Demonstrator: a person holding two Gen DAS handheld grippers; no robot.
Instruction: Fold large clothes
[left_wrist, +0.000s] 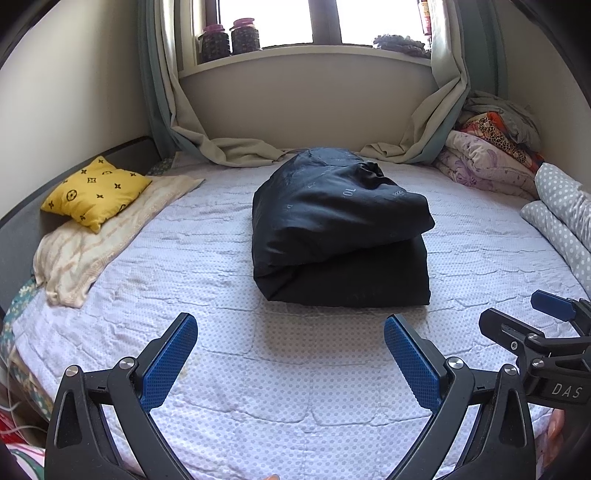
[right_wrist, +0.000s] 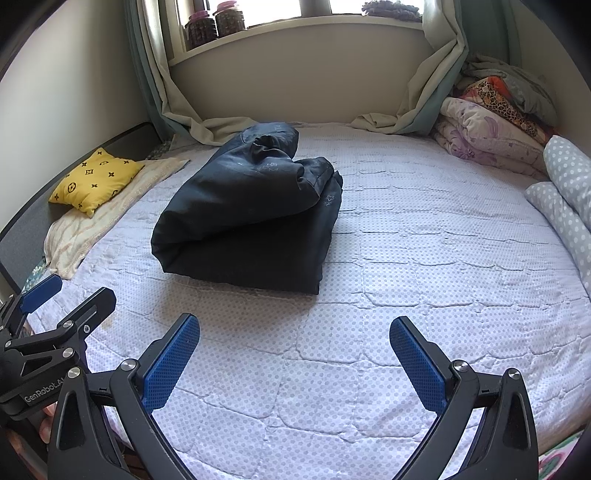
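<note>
- Left gripper (left_wrist: 290, 360): the blue-padded fingers (left_wrist: 168, 363) stand wide apart with nothing between them. It hangs above the near part of the bed, clear of the garment.
- Right gripper (right_wrist: 295, 363): the blue-padded fingers (right_wrist: 417, 363) stand wide apart with nothing between them. It hangs above the near part of the bed, beside the left gripper; each gripper shows at the edge of the other's view.
- Dark garment (left_wrist: 340, 229): a black, slightly shiny, padded item with faint light print, folded into a thick bundle. The upper layer lies doubled over the lower one, and a rumpled end sits at its far side. It rests near the middle of the bed, ahead of both grippers and touched by neither.
- Bed cover (left_wrist: 295, 369): a pale lilac quilted cover with a dot pattern, wrinkled along its seams.
- Yellow cushion (left_wrist: 94, 192): has a black pattern and lies on a cream striped cloth (left_wrist: 85, 251) at the left edge of the bed.
- Folded quilts (right_wrist: 487, 129): floral and patterned, stacked in the far right corner.
- Dotted grey bedding (right_wrist: 569, 195): rolled along the right edge.
- Curtains (left_wrist: 177, 122): their hems drape onto the far end of the bed.
- Two jars (left_wrist: 231, 37): dark-filled, with pink lids, standing on the window sill.
</note>
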